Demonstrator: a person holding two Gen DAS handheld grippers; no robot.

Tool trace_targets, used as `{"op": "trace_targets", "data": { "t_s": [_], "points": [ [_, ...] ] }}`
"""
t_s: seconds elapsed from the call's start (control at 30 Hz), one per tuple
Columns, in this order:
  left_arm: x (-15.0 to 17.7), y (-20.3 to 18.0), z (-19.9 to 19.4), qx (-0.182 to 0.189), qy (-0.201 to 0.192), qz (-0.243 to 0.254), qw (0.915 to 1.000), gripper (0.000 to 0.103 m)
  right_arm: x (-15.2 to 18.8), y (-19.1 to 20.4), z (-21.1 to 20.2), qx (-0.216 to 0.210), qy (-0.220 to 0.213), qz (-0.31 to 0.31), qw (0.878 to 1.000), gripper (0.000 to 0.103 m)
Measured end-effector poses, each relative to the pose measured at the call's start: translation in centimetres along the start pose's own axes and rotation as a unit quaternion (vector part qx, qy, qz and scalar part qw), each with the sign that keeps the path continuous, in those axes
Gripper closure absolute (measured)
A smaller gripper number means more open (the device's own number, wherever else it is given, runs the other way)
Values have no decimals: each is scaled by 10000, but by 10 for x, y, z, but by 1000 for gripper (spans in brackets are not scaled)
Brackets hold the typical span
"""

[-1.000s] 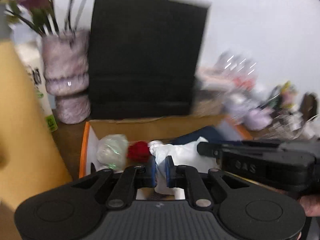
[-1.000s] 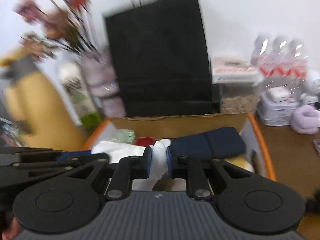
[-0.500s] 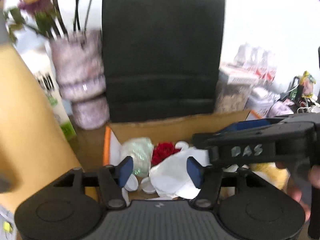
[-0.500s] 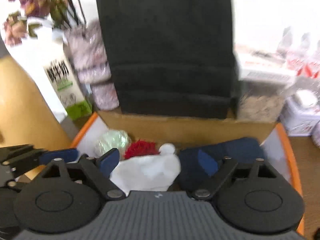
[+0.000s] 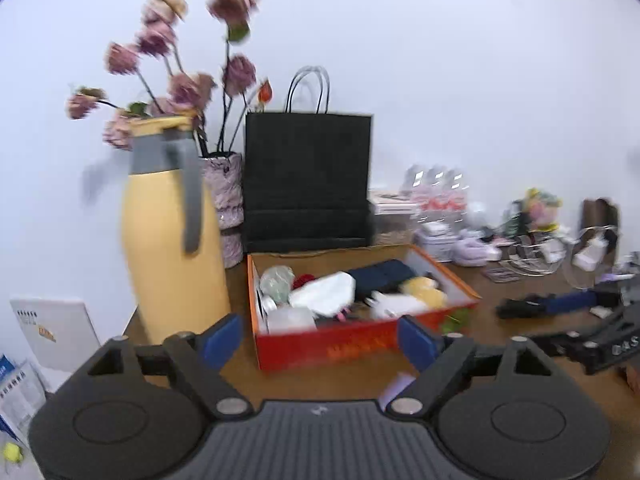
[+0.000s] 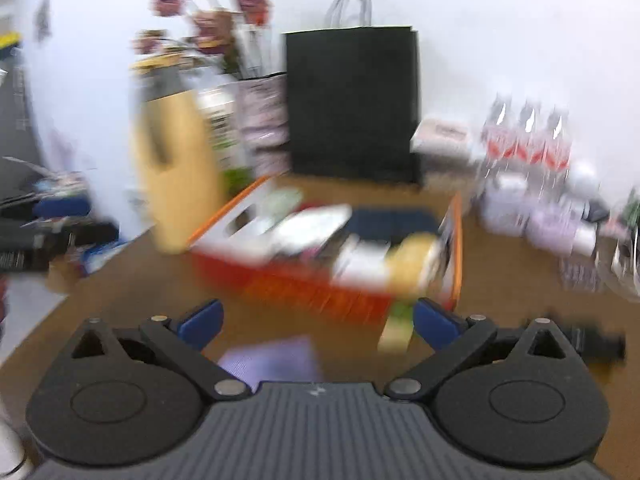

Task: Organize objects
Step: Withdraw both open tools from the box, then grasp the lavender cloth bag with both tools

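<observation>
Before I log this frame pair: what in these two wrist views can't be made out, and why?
- Right wrist view: motion blur smears the box contents; single items can't be told apart.
- Left wrist view: the box's near wall hides its floor; the white bundle is too blurred to identify.
- Purple sheet: partly hidden behind the right tool; in the left view, behind the left tool.
- Clutter at right: too small.

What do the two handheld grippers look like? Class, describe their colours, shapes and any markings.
Both the left gripper and the right gripper are matte black, with a ribbed grey-black centre panel, two round housings, angular linkage arms with silver pivot pins, and blue finger pads. Pale lettering, too blurred to read surely, marks the right gripper's side. No cables show.
</observation>
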State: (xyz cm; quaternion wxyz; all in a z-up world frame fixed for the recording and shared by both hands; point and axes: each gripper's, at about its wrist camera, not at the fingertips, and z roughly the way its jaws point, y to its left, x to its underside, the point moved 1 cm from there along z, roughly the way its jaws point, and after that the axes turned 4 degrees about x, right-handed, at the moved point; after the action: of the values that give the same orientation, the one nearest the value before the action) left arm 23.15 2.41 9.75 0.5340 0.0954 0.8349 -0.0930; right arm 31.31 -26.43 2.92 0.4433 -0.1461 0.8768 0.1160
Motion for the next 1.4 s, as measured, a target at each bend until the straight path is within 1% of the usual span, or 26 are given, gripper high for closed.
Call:
{"op": "trace_targets", "data": {
  "t_s": [0.03, 0.1, 0.2, 0.3, 0.37, 0.43, 0.47, 0.5, 0.53, 0.63, 0.7, 0.77, 0.83, 0.87, 0.9, 0.97, 1.0, 1.03, 1.07, 1.1, 1.13, 1.2, 1.23, 1.27, 1.33, 1.4],
  "points": [
    [10, -2, -24, 81, -35, 34, 10000, 13, 17, 3, -24, -85, 28, 9, 10000, 0],
    [28, -6, -68, 268, -88, 316, 9991, 11, 47, 12, -70, -69, 20, -191, 9998, 0],
    [42, -12, -113, 259, -112, 696, 9972, 10, 76, 27, -133, 152, -28, -729, 9972, 0],
    [45, -16, -133, 229, -269, 804, 9961, 7, 89, 38, -167, 408, -61, -1013, 9940, 0],
    [50, -18, -130, 296, -336, 709, 9965, 6, 95, 43, -170, 465, -117, -1139, 9923, 0],
    [61, -24, -109, 431, -177, 609, 9971, 5, 103, 41, -159, 288, -106, -961, 9949, 0],
    [67, -27, -95, 512, -66, 620, 9967, 5, 110, 40, -147, 140, 2, -810, 9966, 0],
    [74, -31, -79, 563, 27, 622, 9965, 6, 116, 40, -129, -11, 219, -662, 9976, 0],
    [80, -35, -62, 609, 105, 653, 9959, 8, 122, 41, -114, -68, 363, -564, 9977, 0],
    [92, -45, -10, 839, 138, 886, 9924, 8, 135, 51, -71, 37, 453, -477, 9978, 1],
    [94, -47, 29, 722, 367, 909, 9926, 9, 135, 53, -46, 196, 381, -359, 9984, 3],
    [94, -46, 66, 795, 522, 818, 9921, 15, 128, 54, -24, 359, 256, -178, 9989, 7],
    [93, -41, 96, 872, 647, 630, 9921, 23, 124, 52, -7, 387, 134, 49, 9991, 11],
    [92, -38, 113, 894, 769, 506, 9917, 24, 121, 49, 6, 458, 152, 211, 9986, 18],
    [91, -35, 127, 919, 875, 441, 9909, 24, 120, 49, 17, 547, 204, 334, 9977, 29],
    [91, -34, 153, 787, 1100, 413, 9900, 32, 117, 44, 38, 678, 241, 580, 9957, 38],
    [91, -33, 164, 690, 1177, 409, 9898, 42, 117, 41, 47, 669, 262, 684, 9951, 41],
    [90, -32, 171, 655, 1235, 374, 9895, 51, 116, 38, 53, 654, 229, 775, 9946, 41],
    [90, -31, 177, 721, 1287, 317, 9886, 56, 114, 35, 57, 680, 191, 857, 9938, 42],
    [90, -31, 180, 760, 1303, 287, 9881, 66, 112, 33, 61, 686, 167, 919, 9933, 42],
    [89, -32, 179, 688, 1313, 315, 9884, 77, 110, 32, 65, 707, 160, 935, 9930, 42],
    [91, -34, 172, 553, 1414, 340, 9878, 82, 107, 28, 71, 833, 145, 913, 9922, 42],
    [93, -35, 165, 546, 1448, 253, 9876, 85, 106, 26, 72, 854, 140, 890, 9923, 43],
    [96, -35, 157, 550, 1473, 180, 9874, 86, 107, 25, 72, 876, 131, 850, 9924, 48],
    [102, -41, 141, 521, 1421, 109, 9884, 92, 107, 26, 73, 1032, 112, 671, 9923, 57],
    [111, -49, 123, 442, 1340, 43, 9900, 94, 108, 31, 73, 1229, 123, 428, 9914, 76]
  ]
}}
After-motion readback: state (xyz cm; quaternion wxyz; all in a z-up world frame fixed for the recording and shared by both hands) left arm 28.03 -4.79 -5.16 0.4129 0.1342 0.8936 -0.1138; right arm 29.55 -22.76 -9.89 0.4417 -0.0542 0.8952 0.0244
